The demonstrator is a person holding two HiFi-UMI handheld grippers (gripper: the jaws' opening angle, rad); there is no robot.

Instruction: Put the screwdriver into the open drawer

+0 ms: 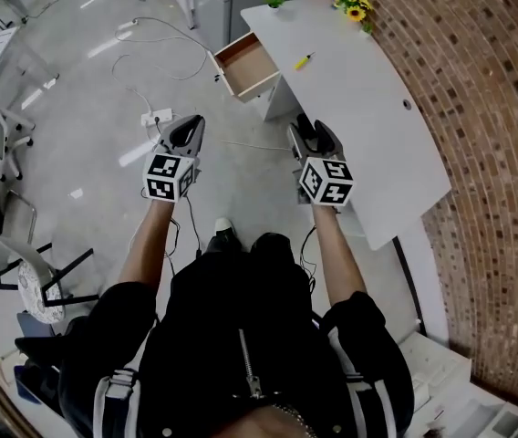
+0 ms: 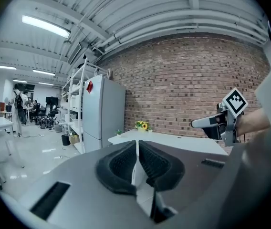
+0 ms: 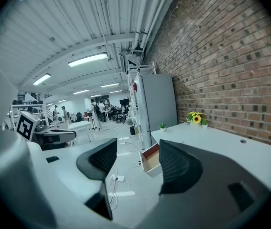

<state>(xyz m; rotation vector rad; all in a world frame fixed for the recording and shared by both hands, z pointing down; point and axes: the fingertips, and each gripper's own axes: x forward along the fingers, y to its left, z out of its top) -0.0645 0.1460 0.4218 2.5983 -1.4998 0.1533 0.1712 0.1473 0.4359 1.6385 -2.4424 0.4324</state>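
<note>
Drawer (image 1: 245, 66): pulled out from the far end of the desk (image 1: 378, 140), over the floor (image 1: 77, 99). Its brown bottom is all that shows inside. In the right gripper view the drawer (image 3: 151, 159) appears through the gap between the jaws, far off.

Screwdriver (image 1: 304, 60): yellow, lying on the desk top just right of the drawer, near the desk's edge and outside the drawer.

Left gripper (image 1: 189, 128): held in the air over the floor, well short of the drawer. Its own view shows the left gripper (image 2: 137, 145) with jaws pressed together and nothing between them.

Right gripper (image 1: 315, 133): held above the desk's left edge, well apart from the screwdriver. Its own view shows the right gripper (image 3: 138, 152) with jaws spread wide on nothing.

Edges and room: the desk runs along a brick wall (image 1: 487, 108). Flowers (image 1: 352, 4) and a small plant (image 1: 275, 1) stand at its far end. The desk top between the right gripper and the screwdriver is bare. A power strip (image 1: 157, 117) and cables (image 1: 150, 53) lie on the floor left of the drawer.
</note>
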